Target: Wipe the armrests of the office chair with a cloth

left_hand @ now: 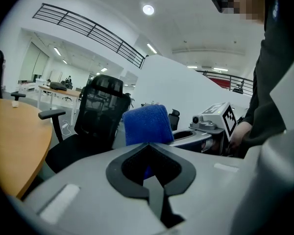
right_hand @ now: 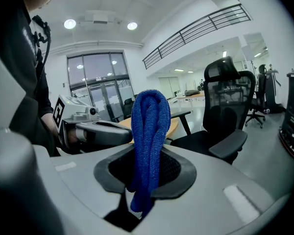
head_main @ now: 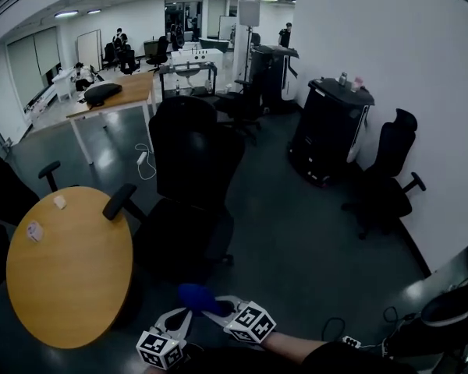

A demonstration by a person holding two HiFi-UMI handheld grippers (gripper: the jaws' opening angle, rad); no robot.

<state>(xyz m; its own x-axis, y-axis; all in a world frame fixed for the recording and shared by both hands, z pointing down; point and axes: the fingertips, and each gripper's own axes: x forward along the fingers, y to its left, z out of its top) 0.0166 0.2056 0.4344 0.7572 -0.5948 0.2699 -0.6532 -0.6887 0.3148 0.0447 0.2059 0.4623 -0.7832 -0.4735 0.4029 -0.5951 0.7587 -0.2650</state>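
- Clamping on the blue cloth, the right gripper has both jaws closed on a bunched fold that stands up past the tips and hangs down behind them.
- Left gripper jaws are together too; a sliver of blue sits in the hollow where the pads meet, so it looks pinched on the same cloth, and the rest of the fold rises just past its tips.
- In the head view both grippers point at each other with the cloth between their tips, marker cubes side by side.
- A dark sleeve leads back from the right gripper.
- Cloth is held in the air on the near side of the office chair, clear of it, not touching either armrest.
- The chair's armrest at the view's left is bare and lies just beside the rim of the round wooden table, which stands left of the chair.
- Right of the chair, well apart, a black cabinet and another black chair stand along the white wall.
- Behind the chair is a long desk.
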